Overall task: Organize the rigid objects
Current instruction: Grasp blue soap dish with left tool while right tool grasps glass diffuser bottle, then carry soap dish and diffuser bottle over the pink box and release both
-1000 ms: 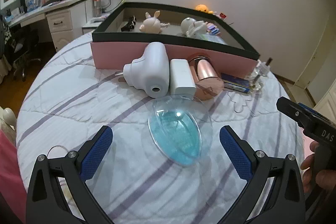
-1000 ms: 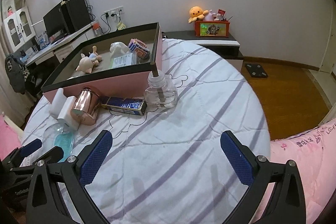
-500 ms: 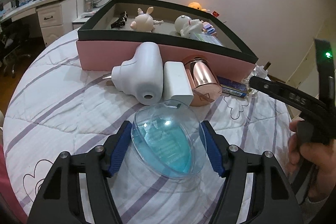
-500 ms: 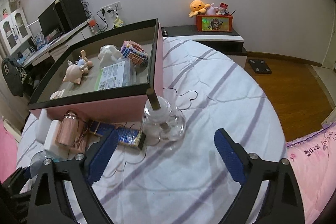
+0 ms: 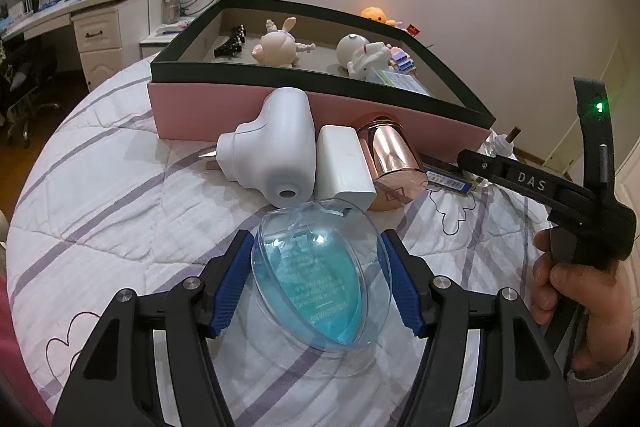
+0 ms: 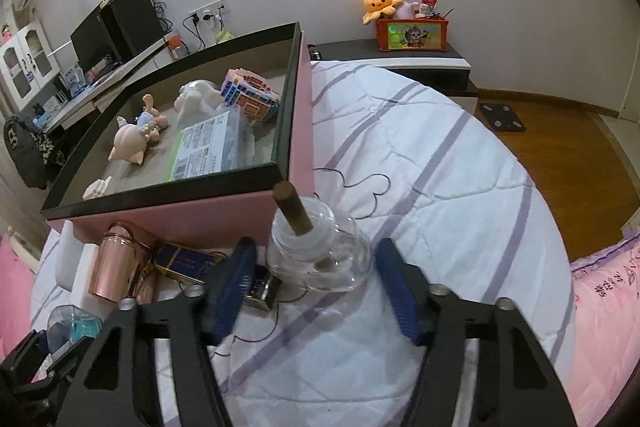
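A second ago both my grippers stood wide over the bed; now each has come in around a thing. My left gripper (image 5: 320, 279) is closing, its blue pads pressed on both sides of the clear oval case (image 5: 320, 283) with the blue insert, which lies on the quilt (image 5: 120, 211). My right gripper (image 6: 316, 283) is closing around the glass bottle (image 6: 320, 259) with the brown wick; a gap shows at the pads. Just behind stand the white plug-in device (image 5: 276, 151), white block (image 5: 340, 167), copper cup (image 5: 390, 163) and dark blue box (image 6: 188, 261), all against the pink tray (image 5: 320, 103) holding toys.
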Action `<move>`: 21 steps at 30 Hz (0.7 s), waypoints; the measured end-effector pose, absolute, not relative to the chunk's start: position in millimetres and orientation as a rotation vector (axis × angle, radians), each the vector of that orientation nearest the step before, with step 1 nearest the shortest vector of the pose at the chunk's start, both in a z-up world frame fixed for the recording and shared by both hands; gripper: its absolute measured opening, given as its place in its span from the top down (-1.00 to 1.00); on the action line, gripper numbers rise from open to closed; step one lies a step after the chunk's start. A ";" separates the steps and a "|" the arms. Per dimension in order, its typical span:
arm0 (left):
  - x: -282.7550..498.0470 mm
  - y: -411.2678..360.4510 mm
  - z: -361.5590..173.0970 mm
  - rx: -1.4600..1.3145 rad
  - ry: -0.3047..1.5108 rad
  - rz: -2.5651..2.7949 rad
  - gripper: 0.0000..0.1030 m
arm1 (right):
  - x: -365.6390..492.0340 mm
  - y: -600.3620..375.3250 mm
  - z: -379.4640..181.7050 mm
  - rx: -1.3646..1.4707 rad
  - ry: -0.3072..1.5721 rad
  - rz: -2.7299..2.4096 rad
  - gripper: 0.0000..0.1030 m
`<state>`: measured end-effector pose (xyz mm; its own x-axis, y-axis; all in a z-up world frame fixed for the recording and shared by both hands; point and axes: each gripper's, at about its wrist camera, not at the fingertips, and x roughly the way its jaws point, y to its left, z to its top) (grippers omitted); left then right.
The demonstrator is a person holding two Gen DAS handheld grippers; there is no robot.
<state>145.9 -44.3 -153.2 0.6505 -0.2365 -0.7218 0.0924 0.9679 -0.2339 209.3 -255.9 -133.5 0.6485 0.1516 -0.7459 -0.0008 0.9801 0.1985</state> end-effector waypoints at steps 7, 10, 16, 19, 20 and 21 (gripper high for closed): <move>144.5 -45.4 -150.9 -0.176 0.830 -0.188 -0.27 | 200.8 -260.7 -131.0 0.206 0.840 0.102 0.00; 140.6 -45.9 -146.4 -0.169 0.815 -0.191 -0.27 | 193.5 -261.6 -125.7 0.205 0.827 0.106 0.00; 131.2 -44.5 -130.8 -0.161 0.776 -0.200 -0.27 | 172.3 -261.7 -106.8 0.198 0.787 0.116 0.00; 125.1 -43.7 -119.7 -0.156 0.750 -0.204 -0.27 | 159.9 -259.4 -93.4 0.191 0.761 0.133 0.00; 123.4 -43.1 -116.6 -0.156 0.743 -0.206 -0.27 | 156.5 -258.3 -88.8 0.190 0.752 0.140 0.00; 121.8 -42.3 -113.1 -0.156 0.735 -0.208 -0.27 | 153.8 -256.9 -84.8 0.188 0.745 0.146 0.00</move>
